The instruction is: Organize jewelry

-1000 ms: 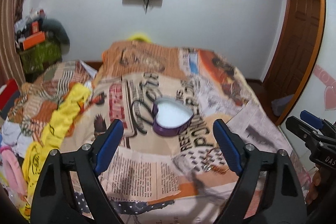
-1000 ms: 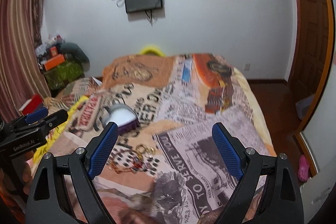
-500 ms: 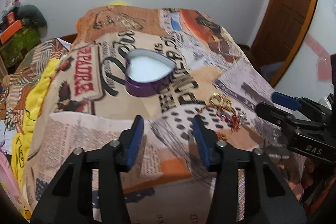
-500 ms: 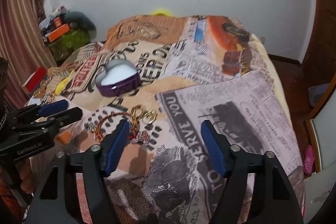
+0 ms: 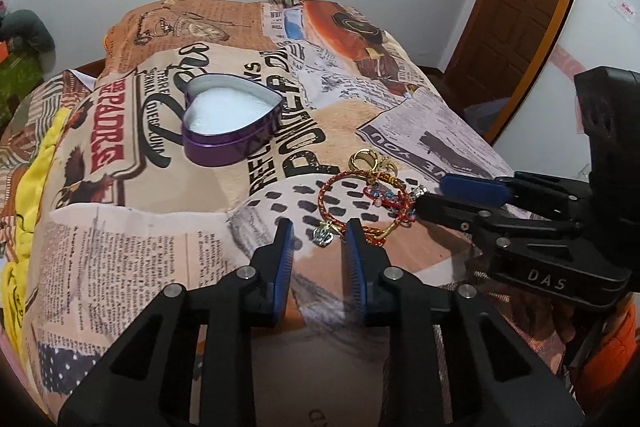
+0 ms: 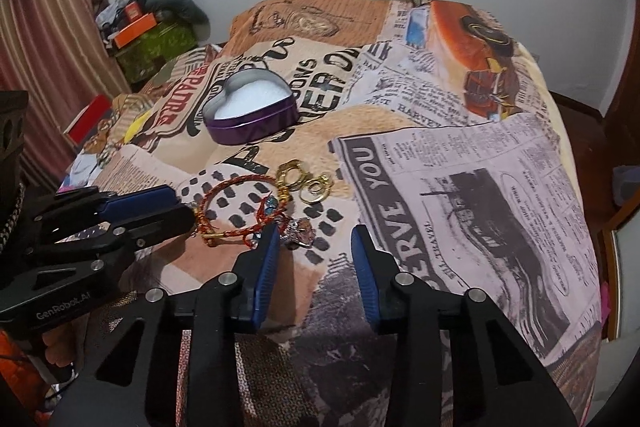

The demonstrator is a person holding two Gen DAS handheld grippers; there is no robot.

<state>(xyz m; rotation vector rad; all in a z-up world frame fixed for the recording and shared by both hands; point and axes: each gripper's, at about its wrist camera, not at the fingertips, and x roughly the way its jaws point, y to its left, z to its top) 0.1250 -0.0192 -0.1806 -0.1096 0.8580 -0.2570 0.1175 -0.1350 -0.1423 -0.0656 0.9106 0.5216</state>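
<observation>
A purple heart-shaped tin (image 5: 230,125) with a white lining lies open on the bed; it also shows in the right wrist view (image 6: 251,113). A pile of jewelry lies nearer: a red-and-gold bangle (image 5: 352,203), gold rings (image 5: 366,159) and small charms. In the right wrist view the bangle (image 6: 236,209), gold rings (image 6: 306,181) and a pink-stone ring (image 6: 298,231) show. My left gripper (image 5: 319,233) is partly open, its tips on either side of a small charm (image 5: 323,235). My right gripper (image 6: 314,237) is partly open just beside the pink-stone ring.
The bed carries a newspaper-print blanket (image 6: 460,195). A yellow cloth (image 5: 24,219) lies at its left edge. Boxes and clutter (image 6: 148,27) stand by the curtain at the far left. A wooden door (image 5: 516,7) stands at the right.
Both grippers have moved down and forward to the jewelry pile. Both jaws have narrowed from wide open to partly open.
</observation>
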